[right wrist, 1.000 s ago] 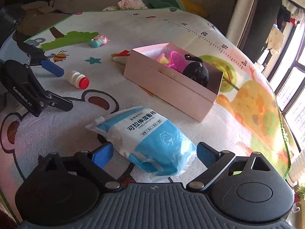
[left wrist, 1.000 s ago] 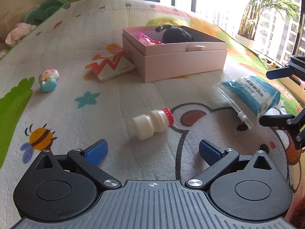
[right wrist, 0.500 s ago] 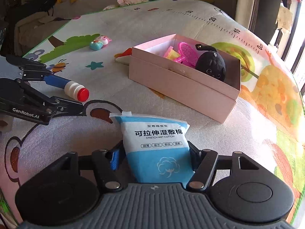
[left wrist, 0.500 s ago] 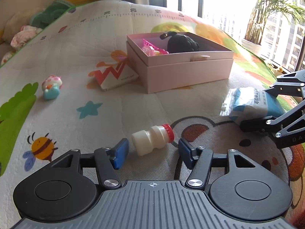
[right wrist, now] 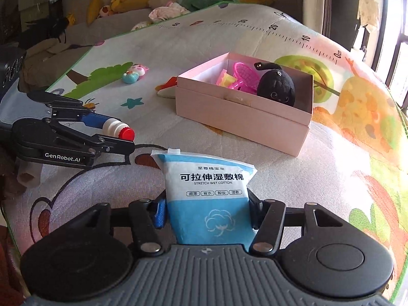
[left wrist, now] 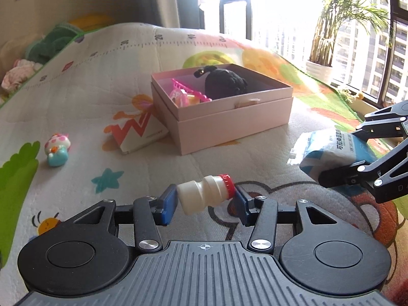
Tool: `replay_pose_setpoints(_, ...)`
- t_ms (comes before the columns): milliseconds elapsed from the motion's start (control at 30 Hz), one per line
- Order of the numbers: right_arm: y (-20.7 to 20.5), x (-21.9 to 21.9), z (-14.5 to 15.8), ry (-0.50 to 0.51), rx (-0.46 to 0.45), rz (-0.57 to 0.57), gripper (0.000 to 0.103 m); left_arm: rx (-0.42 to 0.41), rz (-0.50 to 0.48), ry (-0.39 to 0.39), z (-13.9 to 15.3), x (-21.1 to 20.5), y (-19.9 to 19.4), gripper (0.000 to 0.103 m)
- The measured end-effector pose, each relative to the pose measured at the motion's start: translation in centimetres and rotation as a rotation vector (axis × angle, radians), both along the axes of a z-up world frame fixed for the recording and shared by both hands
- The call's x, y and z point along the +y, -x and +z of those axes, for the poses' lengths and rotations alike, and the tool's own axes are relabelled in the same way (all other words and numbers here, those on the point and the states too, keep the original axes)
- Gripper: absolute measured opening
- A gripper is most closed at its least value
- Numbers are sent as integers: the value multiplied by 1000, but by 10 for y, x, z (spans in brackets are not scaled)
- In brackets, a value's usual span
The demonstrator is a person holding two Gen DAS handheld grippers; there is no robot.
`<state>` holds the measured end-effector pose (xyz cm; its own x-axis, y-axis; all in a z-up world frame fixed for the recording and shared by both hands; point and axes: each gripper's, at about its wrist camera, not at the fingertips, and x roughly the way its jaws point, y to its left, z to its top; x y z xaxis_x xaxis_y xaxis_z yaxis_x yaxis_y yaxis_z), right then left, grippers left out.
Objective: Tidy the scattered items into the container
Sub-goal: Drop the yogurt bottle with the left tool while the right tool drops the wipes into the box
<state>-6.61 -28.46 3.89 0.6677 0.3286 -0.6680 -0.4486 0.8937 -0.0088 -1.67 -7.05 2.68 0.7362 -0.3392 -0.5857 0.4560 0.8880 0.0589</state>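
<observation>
My left gripper point(left wrist: 205, 204) is shut on a small white bottle with a red cap point(left wrist: 205, 197) and holds it above the play mat. My right gripper point(right wrist: 207, 210) is shut on a blue and white cotton pad packet point(right wrist: 207, 196), also lifted off the mat. The open pink box point(left wrist: 224, 117) stands ahead on the mat and holds a black plush toy point(left wrist: 224, 83) and a pink plastic toy point(left wrist: 190, 91). The box also shows in the right wrist view point(right wrist: 242, 119), with the left gripper and bottle point(right wrist: 117, 128) to its left.
A small mushroom figure point(left wrist: 57, 149) and a white card with an orange zigzag point(left wrist: 139, 134) lie on the mat left of the box. Plush toys and cushions line the far edge point(right wrist: 163, 10). A window and potted plant point(left wrist: 329, 51) stand behind.
Both grippers closed: the left on the bottle, the right on the packet. Both items have since been lifted off the mat and carried closer to the box.
</observation>
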Motion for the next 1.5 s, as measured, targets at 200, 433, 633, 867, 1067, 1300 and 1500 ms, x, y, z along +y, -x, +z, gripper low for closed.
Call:
replay_pose_setpoints(200, -24, -20, 41, -127, -68, -75, 56, -138, -35, 26, 44, -22, -33, 52)
replay_pose_setpoints(433, -88, -33, 89, -301, -151, -158, 57, -235, -64, 67, 66, -58, -92, 52)
replay_pose_setpoints(633, -165, -40, 80, -410, -49, -260, 64, -177, -65, 61, 50, -62, -133, 76)
replay_pose_setpoints(867, -154, -42, 66, -268, -124, -327, 67, -146, 22, -2, 17, 0, -105, 97)
replay_pose_setpoints(1067, -143, -13, 52, -147, -88, -226, 56, -80, 133, 100, 5, 41, -80, 103)
replay_pose_setpoints(1300, -170, 29, 28, -93, 9, -185, 38, -57, 99, 180, -11, 41, -49, 103)
replay_pose_setpoints(1500, -204, 30, 17, -28, 42, -283, 37, 30, 106, 69, -26, 29, -56, 103)
